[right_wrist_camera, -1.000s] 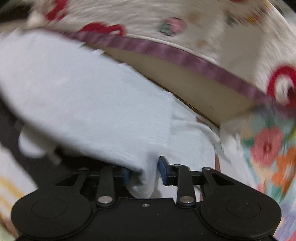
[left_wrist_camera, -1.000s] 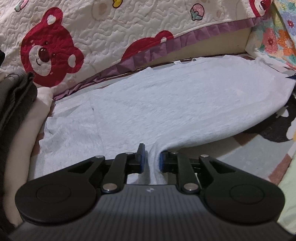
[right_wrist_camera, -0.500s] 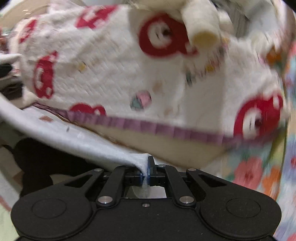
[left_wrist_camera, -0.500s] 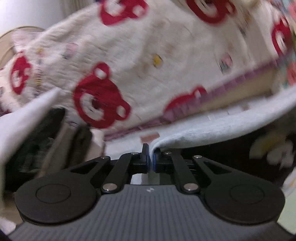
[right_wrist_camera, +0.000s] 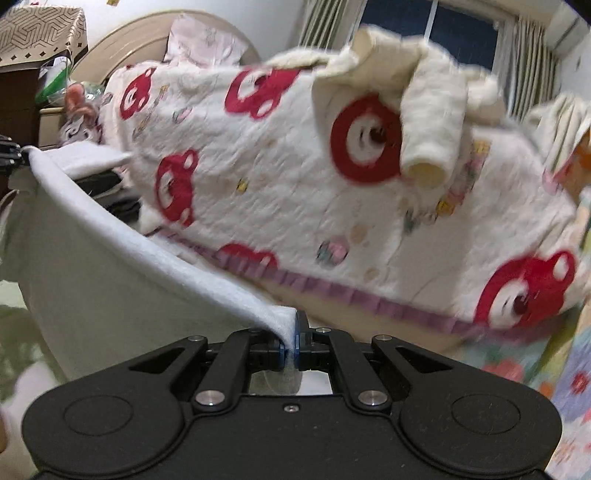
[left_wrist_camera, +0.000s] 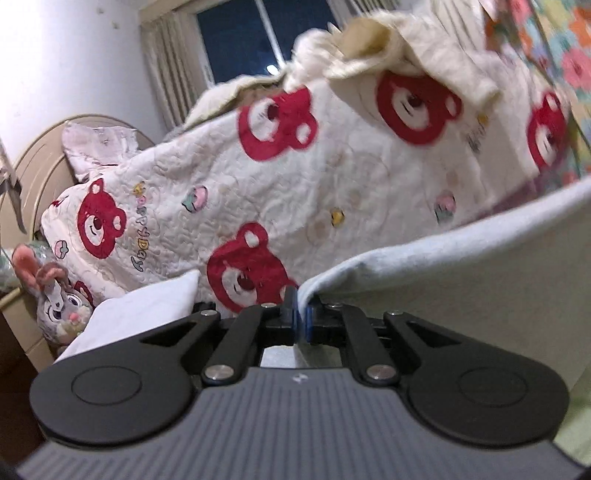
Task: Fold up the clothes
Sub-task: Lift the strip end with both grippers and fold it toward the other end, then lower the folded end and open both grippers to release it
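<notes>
A pale grey-white garment [left_wrist_camera: 461,266] hangs lifted between both grippers, its top edge stretched taut. In the left wrist view my left gripper [left_wrist_camera: 301,317] is shut on one corner, and the cloth runs away up to the right. My right gripper [right_wrist_camera: 291,345] is shut on the other corner, with the garment [right_wrist_camera: 92,266] sweeping off to the upper left toward the far left gripper [right_wrist_camera: 11,155]. A loose flap [left_wrist_camera: 144,314] of the same cloth sticks out at left. The lower part of the garment is hidden below the grippers.
A heaped white quilt with red bear faces [left_wrist_camera: 332,192] and a purple frill [right_wrist_camera: 369,301] fills the bed ahead. A plush rabbit [left_wrist_camera: 55,299] sits by the curved headboard [left_wrist_camera: 33,170]. A floral blanket [right_wrist_camera: 554,369] lies at right, a dark window [left_wrist_camera: 258,33] behind.
One second ago the garment lay flat with both grippers open around its near edge. Both have closed on it and risen, lifting the cloth clear and tilting the views upward.
</notes>
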Motion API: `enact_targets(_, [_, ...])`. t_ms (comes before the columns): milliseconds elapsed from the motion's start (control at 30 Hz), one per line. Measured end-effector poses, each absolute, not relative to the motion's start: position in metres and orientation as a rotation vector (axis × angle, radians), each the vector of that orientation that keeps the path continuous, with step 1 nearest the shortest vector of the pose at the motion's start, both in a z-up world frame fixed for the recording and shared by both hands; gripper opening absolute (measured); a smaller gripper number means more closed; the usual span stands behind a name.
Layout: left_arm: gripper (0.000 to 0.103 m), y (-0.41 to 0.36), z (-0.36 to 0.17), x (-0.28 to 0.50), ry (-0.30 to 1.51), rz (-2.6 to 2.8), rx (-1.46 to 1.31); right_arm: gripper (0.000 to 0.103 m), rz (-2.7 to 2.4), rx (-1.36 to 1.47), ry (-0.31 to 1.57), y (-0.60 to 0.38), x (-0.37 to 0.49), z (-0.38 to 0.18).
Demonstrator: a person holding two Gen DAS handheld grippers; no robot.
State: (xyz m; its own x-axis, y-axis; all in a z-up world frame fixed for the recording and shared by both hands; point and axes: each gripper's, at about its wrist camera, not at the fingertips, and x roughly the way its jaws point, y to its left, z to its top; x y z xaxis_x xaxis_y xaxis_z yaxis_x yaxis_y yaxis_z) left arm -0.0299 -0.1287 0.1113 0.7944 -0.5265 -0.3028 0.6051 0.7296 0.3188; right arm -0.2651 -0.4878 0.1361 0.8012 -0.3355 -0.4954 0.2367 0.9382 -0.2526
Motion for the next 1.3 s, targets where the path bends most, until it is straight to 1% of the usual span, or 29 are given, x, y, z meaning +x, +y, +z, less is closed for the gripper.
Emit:
enact_targets(133, [0.004,-0.159,0.067,-0.008,0.281,-0.626,0.467,0.003,-0.304,-0.136,0.672,-0.523,-0.214,0.094])
enact_targets(333, [0.004,-0.236,-0.017,0.096,0.501,-0.599,0.473,0.003,-0.296,-0.065,0.835,-0.576,-0.138,0.03])
enact_targets(533, [0.004,-0.3,-0.089,0.174,0.611,-0.543,0.515,0.003,-0.335,-0.003,0.967,-0.625,-0.055,-0.04])
enact_targets(600, [0.004,-0.309,-0.098,0.189,0.636,-0.544,0.504,0.003,-0.373,0.0,1.003,-0.634,-0.036,-0.062])
enact_targets(767, [0.004,-0.326,-0.106,0.213,0.667,-0.582,0.508,0.003,-0.412,0.043,0.998,-0.654,-0.022,-0.085])
enact_targets(867, [0.004,-0.335,-0.107,0.226,0.676,-0.608,0.52,0.003,-0.419,0.038,1.01,-0.662,-0.016,-0.091])
enact_targets(1067, [0.004,-0.341,-0.11,0.258,0.742,-0.613,0.425,0.003,-0.436,0.01,1.004,-0.676,0.005,-0.095])
enact_targets(1300, [0.004,-0.357,-0.108,0.28,0.72,-0.603,0.427,0.003,-0.465,-0.004,0.995,-0.693,0.032,-0.097])
